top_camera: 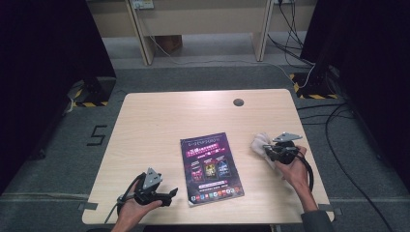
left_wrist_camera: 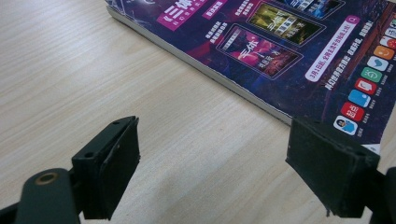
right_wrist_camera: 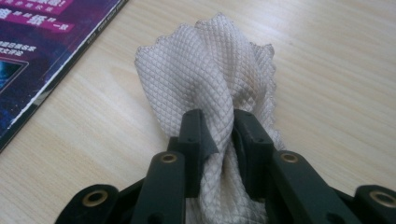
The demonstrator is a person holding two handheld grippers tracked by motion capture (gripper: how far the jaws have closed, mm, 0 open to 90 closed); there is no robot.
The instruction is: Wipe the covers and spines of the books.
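Observation:
A purple magazine (top_camera: 211, 167) lies flat in the middle of the wooden table (top_camera: 159, 116). Its spine edge and cover (left_wrist_camera: 289, 51) run across the top of the left gripper view. My left gripper (top_camera: 171, 195) rests near the table's front edge, just left of the magazine, jaws wide open with bare wood between them (left_wrist_camera: 212, 154). To the right of the magazine, my right gripper (top_camera: 267, 151) is shut on a bunched white waffle-weave cloth (top_camera: 261, 143). The cloth (right_wrist_camera: 210, 70) fans out past the two black pads that pinch it.
A dark round cable hole (top_camera: 238, 102) sits near the table's far edge. Black cables (top_camera: 338, 121) trail over the grey floor to the right. A "5" mark (top_camera: 97, 135) is on the floor at left. Pale wooden furniture legs (top_camera: 140, 34) stand beyond the table.

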